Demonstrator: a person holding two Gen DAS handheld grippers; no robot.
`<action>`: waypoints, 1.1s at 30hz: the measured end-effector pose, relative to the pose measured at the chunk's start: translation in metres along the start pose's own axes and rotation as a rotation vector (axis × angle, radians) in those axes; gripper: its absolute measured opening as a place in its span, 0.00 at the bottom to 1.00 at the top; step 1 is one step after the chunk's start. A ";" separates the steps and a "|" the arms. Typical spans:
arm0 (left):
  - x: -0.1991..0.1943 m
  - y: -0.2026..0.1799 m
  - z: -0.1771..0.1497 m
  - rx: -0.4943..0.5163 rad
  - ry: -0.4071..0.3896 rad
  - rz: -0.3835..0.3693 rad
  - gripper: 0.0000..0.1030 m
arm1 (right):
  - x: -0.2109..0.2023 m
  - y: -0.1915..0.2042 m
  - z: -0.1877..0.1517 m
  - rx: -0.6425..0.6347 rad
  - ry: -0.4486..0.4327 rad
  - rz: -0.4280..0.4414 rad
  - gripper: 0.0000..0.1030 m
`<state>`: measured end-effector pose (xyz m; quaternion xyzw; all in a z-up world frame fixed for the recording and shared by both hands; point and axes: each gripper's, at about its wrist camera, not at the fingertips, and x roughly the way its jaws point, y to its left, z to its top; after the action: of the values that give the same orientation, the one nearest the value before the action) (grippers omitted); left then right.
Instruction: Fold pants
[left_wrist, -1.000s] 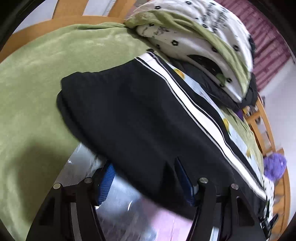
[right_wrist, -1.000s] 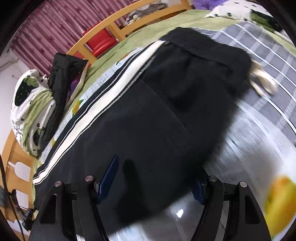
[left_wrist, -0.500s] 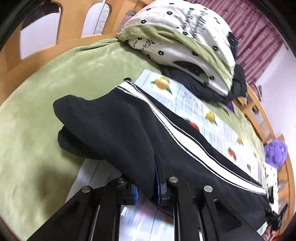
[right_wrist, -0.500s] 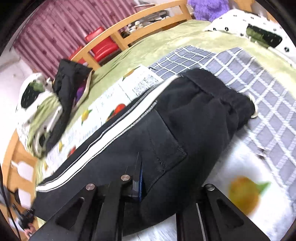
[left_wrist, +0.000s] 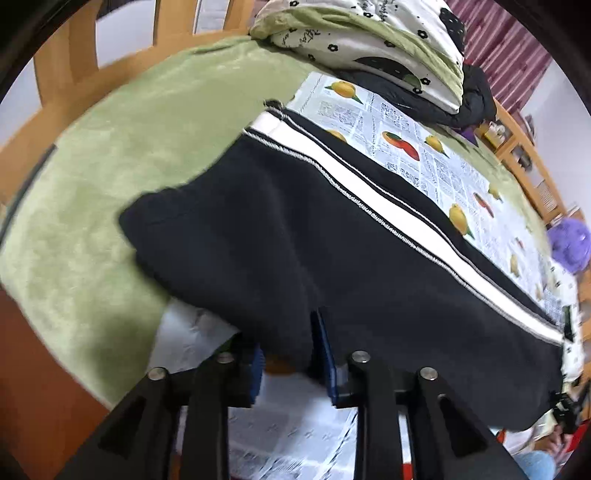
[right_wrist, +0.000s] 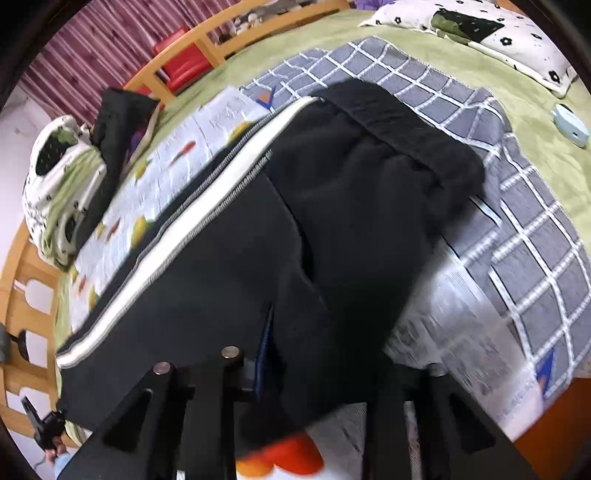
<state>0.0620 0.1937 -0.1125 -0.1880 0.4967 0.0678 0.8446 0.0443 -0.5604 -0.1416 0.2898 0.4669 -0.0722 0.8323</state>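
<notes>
Left tool (left_wrist: 291, 363) and right tool (right_wrist: 317, 373) clamp pants (left_wrist: 332, 251).

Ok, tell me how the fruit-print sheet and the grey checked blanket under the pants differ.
The fruit-print sheet is pale, with small lemons and red fruit among newsprint-like text; the grey checked blanket is blue-grey with a white grid. The sheet runs alongside the white side stripe of the pants; the blanket lies at their waistband end. Both lie flat on the green bed cover, partly covered by the pants.
</notes>
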 end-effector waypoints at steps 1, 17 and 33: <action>-0.009 -0.001 -0.001 0.018 -0.019 0.025 0.37 | -0.008 0.001 -0.003 -0.015 -0.017 -0.006 0.30; -0.040 -0.011 0.006 0.058 -0.115 0.023 0.50 | 0.020 0.034 -0.014 -0.186 0.009 -0.174 0.41; -0.003 -0.018 0.061 0.128 -0.141 0.050 0.50 | -0.040 0.081 0.001 -0.360 -0.022 -0.313 0.41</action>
<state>0.1159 0.2003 -0.0790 -0.1160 0.4438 0.0701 0.8858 0.0547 -0.5003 -0.0750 0.0598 0.5024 -0.1192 0.8543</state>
